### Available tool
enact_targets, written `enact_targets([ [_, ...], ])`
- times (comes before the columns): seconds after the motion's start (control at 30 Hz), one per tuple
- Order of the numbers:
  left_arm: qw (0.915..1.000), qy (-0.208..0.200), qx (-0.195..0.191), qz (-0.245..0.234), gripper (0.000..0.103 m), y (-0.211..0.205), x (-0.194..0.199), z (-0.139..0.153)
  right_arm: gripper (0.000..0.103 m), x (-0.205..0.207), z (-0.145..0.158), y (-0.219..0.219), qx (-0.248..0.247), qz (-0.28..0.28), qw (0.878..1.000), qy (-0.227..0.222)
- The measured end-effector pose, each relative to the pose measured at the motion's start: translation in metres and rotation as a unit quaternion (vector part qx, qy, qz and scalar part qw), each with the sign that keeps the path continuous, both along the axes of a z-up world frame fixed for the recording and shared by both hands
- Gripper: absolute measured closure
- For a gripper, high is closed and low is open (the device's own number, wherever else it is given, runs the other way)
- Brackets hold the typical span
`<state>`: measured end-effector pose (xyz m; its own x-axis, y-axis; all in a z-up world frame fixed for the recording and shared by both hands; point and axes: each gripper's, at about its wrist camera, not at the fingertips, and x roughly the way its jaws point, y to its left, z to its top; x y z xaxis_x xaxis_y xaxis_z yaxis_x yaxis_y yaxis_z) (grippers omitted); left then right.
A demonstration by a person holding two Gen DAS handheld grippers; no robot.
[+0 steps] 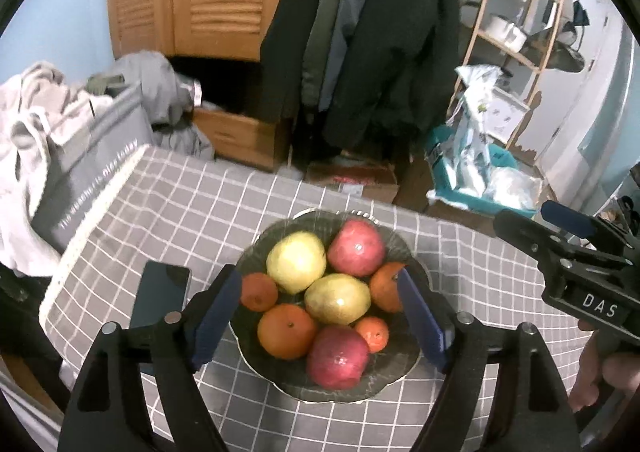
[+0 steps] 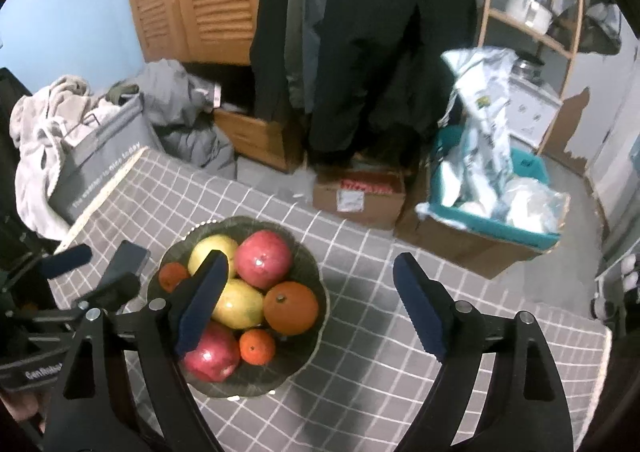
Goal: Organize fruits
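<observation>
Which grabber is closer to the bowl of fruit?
Left. The left gripper hangs right above the bowl, its open jaws framing the fruit. The right gripper sits off to the bowl's right side, jaws open over the checked tablecloth.

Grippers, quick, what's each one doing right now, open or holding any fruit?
Left gripper: open, holding nothing, above the fruit bowl.
Right gripper: open, holding nothing, over the checked tablecloth beside the bowl.

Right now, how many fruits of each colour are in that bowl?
Red: 2, far and near.
Yellow-green: 2, far and middle.
Orange: 4, big near, big right, small left, small near.
Total: 8 in the bowl.
</observation>
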<state>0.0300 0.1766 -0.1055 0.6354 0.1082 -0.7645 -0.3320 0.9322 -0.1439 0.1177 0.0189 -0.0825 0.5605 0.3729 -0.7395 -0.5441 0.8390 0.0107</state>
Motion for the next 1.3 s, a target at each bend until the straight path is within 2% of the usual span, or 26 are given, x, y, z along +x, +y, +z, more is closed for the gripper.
enact_targets([
  [0.17,0.9997,-0.022,0.006,-0.009,0.021,-0.009,-0.010,0.023,0.016,-0.018,0.028,-0.021,0.012,-0.011,0.999,-0.030],
  [0.23,0.9993,-0.034,0.011,-0.013,0.017,-0.014,-0.015,0.033,0.016,-0.025,0.039,-0.029,0.018,-0.014,0.999,-0.041],
  [0.43,0.9972,-0.059,0.039,-0.022,0.015,-0.033,-0.029,0.064,0.016,-0.043,0.065,-0.052,0.028,-0.024,0.997,-0.072],
  [0.7,0.9909,-0.112,0.066,-0.035,0.004,-0.056,-0.049,0.101,0.015,-0.063,0.094,-0.084,0.060,-0.044,0.993,-0.094],
  [0.9,0.9867,-0.138,0.073,-0.045,0.001,-0.067,-0.058,0.118,0.015,-0.078,0.109,-0.104,0.081,-0.048,0.990,-0.109],
  [1.3,0.9794,-0.168,0.104,-0.044,0.001,-0.078,-0.066,0.137,0.015,-0.101,0.126,-0.124,0.080,-0.069,0.981,-0.166],
])
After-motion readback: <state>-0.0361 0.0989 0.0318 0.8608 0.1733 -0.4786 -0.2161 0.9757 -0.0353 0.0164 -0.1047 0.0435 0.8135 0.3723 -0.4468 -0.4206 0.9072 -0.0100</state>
